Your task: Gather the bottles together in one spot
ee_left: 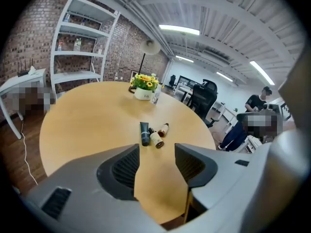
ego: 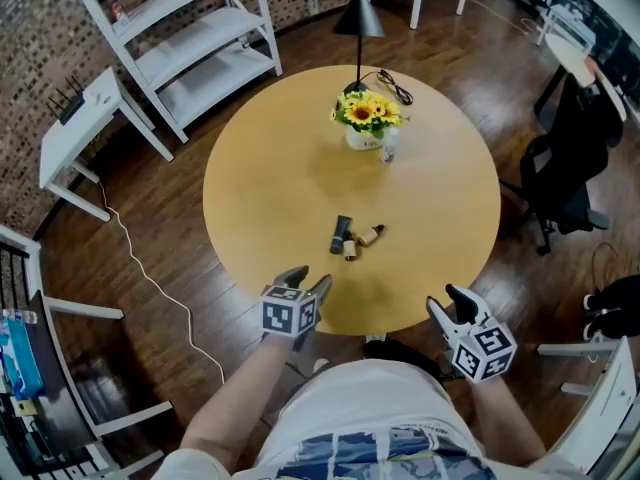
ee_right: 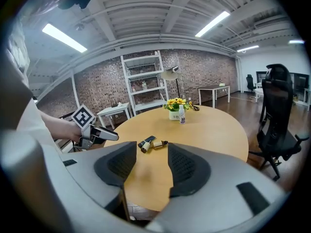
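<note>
Three small containers [ego: 350, 248] together mid-table; clear bottle [ego: 389, 146] apart at 12 o'clock — likely next fetch. Left gripper [ego: 307, 278], right gripper [ego: 447, 303]: jaws apart, empty.

This is an open-plan office in a loft style. A brick wall [ego: 35, 38] runs behind a white shelf rack [ego: 185, 38], and long tube lights [ee_right: 63, 37] hang under a bare beamed ceiling. The floor [ego: 150, 253] is dark wood. A round wooden meeting table [ego: 260, 168] carries a pot of sunflowers [ego: 367, 111], with a black floor lamp [ego: 358, 13] behind it. A black swivel chair [ego: 560, 183], a white desk [ee_right: 214, 88] and a router [ego: 68, 103] on a small side table complete it.
</note>
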Demonstrator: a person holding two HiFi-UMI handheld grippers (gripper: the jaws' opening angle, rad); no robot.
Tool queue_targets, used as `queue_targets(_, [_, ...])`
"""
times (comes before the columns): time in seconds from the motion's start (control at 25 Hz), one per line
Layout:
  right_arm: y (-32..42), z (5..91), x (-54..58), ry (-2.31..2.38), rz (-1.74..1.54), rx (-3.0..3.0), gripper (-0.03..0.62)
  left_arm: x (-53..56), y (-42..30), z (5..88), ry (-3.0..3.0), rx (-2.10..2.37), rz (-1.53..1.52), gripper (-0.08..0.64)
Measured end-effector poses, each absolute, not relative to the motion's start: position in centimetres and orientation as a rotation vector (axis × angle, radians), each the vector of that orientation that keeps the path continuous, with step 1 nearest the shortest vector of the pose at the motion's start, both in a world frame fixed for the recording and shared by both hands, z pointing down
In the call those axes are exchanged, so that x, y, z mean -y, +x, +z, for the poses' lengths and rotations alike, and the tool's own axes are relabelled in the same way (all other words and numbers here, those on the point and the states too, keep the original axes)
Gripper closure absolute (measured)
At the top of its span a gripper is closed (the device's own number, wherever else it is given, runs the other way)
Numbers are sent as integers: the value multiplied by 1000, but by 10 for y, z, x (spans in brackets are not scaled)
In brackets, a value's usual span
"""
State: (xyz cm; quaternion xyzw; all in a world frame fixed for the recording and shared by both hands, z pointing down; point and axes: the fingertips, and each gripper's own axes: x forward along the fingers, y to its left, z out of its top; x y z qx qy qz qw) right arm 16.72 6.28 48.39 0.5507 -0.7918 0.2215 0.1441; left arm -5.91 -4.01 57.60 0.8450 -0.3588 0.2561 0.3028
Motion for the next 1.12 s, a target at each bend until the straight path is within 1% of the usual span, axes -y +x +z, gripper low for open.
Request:
queue_targets(0.24, [214,490,-29,1522,673,2290,365,100,-13,632,2159,925,823,350])
queue_targets(0.44, [249,499,-11,1500,702,2291,365,127,-3,668,2109,944,989,351])
queue_targets(0.64, [276,506,2,1483,723,2290,365,135,-7,689,2045,963,1045,357])
queue_targets(0.72, [285,509,7,1478,732,2289,365,137,-9,691,2048,978,1088,378])
queue_targets(0.8, [291,513,12,1471,741,2292,365,136,-12,696,2053,992,1149,434])
queue_targets(0.96, [290,516,21,1445,751,2317,365,135,-13,698,2080,1006,1249,448])
queue_targets(1.12, [285,519,27,1406,767,2346,365,135,-12,693,2087,1062,1247,456])
